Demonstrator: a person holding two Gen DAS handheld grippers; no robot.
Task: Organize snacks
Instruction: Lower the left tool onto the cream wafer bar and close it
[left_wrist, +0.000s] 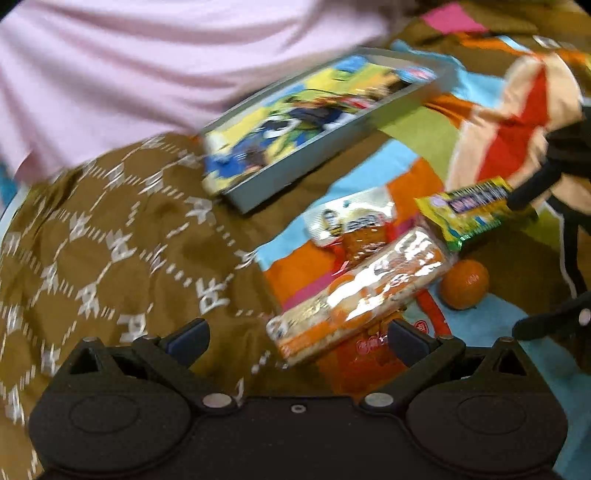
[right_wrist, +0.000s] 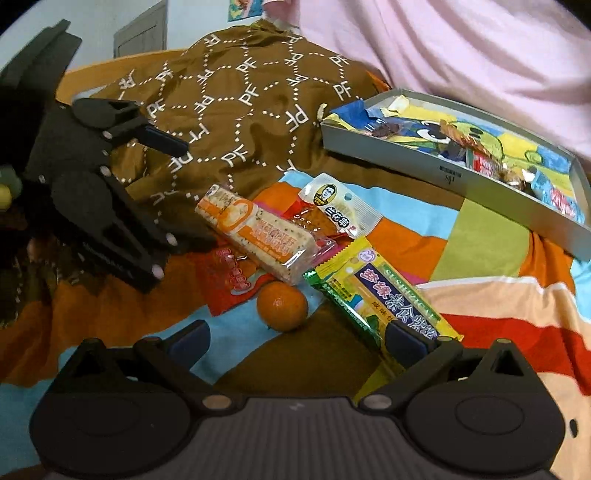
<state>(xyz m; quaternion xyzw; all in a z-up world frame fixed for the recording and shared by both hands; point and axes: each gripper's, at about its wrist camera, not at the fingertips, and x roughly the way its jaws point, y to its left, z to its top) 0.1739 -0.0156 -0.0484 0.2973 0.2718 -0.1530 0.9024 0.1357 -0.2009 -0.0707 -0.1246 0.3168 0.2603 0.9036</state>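
Note:
Loose snacks lie on a patchwork cloth: an orange cracker pack (left_wrist: 354, 295) (right_wrist: 255, 236), a white-and-red pouch (left_wrist: 351, 221) (right_wrist: 340, 206), a yellow-green bar packet (left_wrist: 476, 210) (right_wrist: 380, 295), a flat red packet (left_wrist: 369, 354) (right_wrist: 229, 280) and a tangerine (left_wrist: 463, 284) (right_wrist: 282, 304). My left gripper (left_wrist: 299, 334) (right_wrist: 173, 188) stands open, the cracker pack's near end just ahead of its fingers. My right gripper (right_wrist: 299, 334) (left_wrist: 519, 264) is open too; its right finger rests over the bar packet's near end, with the tangerine ahead between the fingers.
A shallow grey tray (left_wrist: 295, 173) (right_wrist: 443, 173) holding several snack packs sits beyond the loose snacks. Brown patterned fabric (left_wrist: 110, 240) (right_wrist: 240, 103) bunches beside it. A person's pink garment (left_wrist: 129, 74) (right_wrist: 461, 44) fills the background behind the tray.

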